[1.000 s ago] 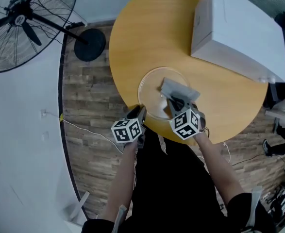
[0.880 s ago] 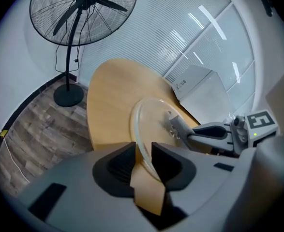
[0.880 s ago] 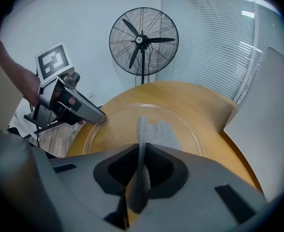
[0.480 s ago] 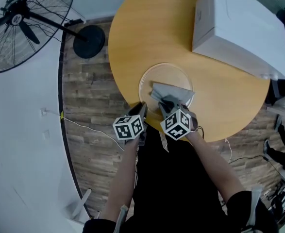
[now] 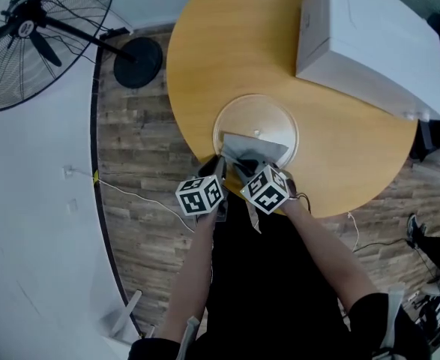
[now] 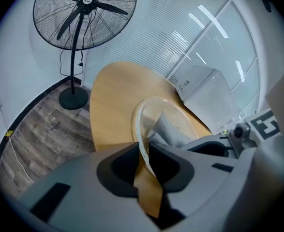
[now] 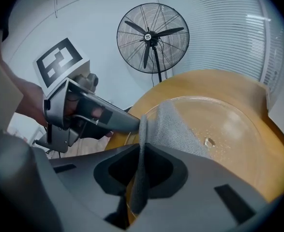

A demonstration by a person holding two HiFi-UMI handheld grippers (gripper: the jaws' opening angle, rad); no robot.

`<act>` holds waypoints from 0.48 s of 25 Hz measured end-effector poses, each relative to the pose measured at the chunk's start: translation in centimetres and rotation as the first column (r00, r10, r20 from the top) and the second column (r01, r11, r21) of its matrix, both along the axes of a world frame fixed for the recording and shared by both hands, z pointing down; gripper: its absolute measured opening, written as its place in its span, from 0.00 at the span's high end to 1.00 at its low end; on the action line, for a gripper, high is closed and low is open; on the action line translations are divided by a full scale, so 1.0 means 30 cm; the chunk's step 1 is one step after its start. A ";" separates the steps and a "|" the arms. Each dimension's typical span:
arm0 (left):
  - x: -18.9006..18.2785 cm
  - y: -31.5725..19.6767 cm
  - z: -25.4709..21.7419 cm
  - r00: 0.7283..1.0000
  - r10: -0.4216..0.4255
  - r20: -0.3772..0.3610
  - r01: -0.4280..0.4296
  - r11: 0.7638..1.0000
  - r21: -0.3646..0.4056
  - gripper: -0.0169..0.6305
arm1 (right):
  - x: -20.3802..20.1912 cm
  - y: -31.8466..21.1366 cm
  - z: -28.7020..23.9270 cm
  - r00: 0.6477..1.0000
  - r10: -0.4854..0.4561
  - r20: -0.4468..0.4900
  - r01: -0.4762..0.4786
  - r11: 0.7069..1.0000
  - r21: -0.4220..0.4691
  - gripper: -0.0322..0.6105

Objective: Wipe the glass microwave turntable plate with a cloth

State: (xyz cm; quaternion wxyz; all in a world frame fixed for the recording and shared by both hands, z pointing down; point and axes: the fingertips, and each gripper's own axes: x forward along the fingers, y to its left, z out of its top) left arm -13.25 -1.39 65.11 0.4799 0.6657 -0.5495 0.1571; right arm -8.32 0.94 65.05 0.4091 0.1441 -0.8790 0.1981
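The round glass turntable plate (image 5: 268,118) lies near the front edge of the wooden table (image 5: 227,43). A grey cloth (image 5: 253,148) rests on the plate's near half, with my right gripper (image 5: 243,168) shut on its near edge. In the right gripper view the cloth (image 7: 173,129) runs out from between the jaws of the right gripper (image 7: 142,151) onto the plate (image 7: 229,124). My left gripper (image 5: 218,168) is at the plate's near-left rim. In the left gripper view the left gripper (image 6: 142,149) is closing, with the rim (image 6: 138,124) between its jaws and a small gap still showing.
A white microwave (image 5: 369,43) stands on the table's far right. A black pedestal fan (image 5: 25,28) stands on the wood floor to the left, its base (image 5: 139,67) close to the table edge. A cable (image 5: 130,197) lies on the floor.
My right gripper has dragged the cloth across the plate toward the near-left rim, close to the left gripper. The left gripper has stayed at the rim.
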 end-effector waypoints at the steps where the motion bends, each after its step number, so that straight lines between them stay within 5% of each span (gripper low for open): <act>1: 0.000 0.000 0.000 1.000 -0.004 0.009 0.004 1.000 0.002 0.88 | -0.003 0.009 0.000 1.000 -0.009 0.003 0.009 1.000 -0.007 0.88; 12: 0.003 0.000 0.002 0.997 0.017 0.074 -0.018 1.000 0.006 0.88 | 0.028 0.097 0.012 0.992 -0.123 -0.027 0.120 0.988 -0.101 0.90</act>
